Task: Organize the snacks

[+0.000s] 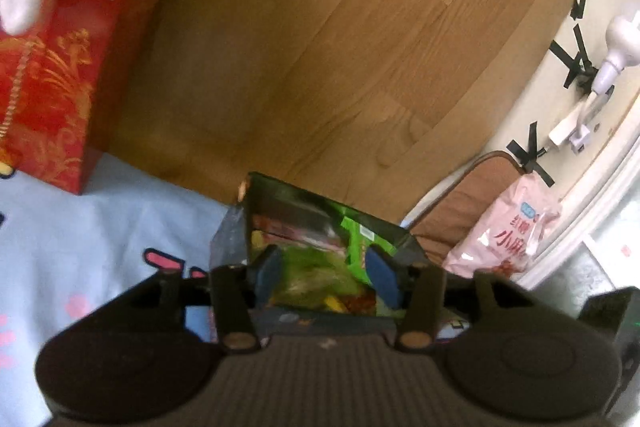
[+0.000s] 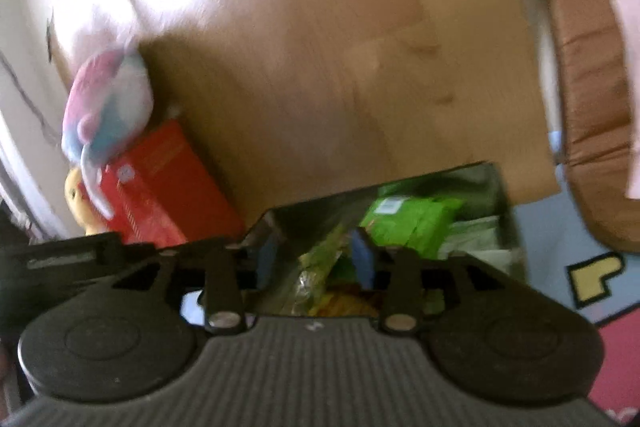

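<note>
A dark open-topped box [image 1: 400, 233] holds several snack packets, among them a bright green packet [image 1: 356, 239]. My left gripper [image 1: 326, 273] hovers just over the box with its blue pads apart and nothing clearly between them. In the right wrist view the same box [image 2: 506, 211] shows the green packet [image 2: 412, 223] and crinkly clear packets [image 2: 316, 275]. My right gripper [image 2: 316, 259] also hangs over the box, blue pads apart, with packets lying below and between them; the view is blurred.
A red gift box [image 1: 52, 75] stands at the left with a soft toy [image 2: 106, 115] on it. A pink snack bag [image 1: 508, 227] leans on a brown cushion [image 1: 460, 211] at the right. Wooden floor [image 1: 320, 47] lies beyond a light blue patterned cloth [image 1: 80, 227].
</note>
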`<state>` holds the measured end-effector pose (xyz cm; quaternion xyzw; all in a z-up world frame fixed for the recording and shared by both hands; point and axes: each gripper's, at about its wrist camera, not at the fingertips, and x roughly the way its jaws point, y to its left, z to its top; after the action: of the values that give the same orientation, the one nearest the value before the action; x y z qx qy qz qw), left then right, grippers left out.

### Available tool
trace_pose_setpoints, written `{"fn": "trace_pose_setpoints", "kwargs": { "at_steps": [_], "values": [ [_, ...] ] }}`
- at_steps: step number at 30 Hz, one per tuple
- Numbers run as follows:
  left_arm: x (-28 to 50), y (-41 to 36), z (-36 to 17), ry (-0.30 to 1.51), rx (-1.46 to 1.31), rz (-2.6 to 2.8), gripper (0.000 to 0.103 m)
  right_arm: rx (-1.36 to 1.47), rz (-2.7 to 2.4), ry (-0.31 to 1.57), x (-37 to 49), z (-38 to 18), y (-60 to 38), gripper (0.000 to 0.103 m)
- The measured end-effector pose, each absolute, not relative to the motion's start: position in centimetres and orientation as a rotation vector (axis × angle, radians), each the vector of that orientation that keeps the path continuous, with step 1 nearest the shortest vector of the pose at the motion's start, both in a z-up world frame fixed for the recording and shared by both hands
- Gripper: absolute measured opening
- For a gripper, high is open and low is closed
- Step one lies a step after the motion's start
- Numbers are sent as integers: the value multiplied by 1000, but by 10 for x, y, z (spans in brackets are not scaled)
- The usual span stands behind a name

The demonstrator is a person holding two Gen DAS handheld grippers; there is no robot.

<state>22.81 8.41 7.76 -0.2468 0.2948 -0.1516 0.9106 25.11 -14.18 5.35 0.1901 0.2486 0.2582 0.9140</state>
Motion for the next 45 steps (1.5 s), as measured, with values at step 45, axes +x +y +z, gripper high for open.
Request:
{"fn": "trace_pose_setpoints", "kwargs": {
  "at_steps": [45],
  "values": [
    [164,41,90,642,-461,-545,48,97,689,372,127,60,-146,35]
  ]
}}
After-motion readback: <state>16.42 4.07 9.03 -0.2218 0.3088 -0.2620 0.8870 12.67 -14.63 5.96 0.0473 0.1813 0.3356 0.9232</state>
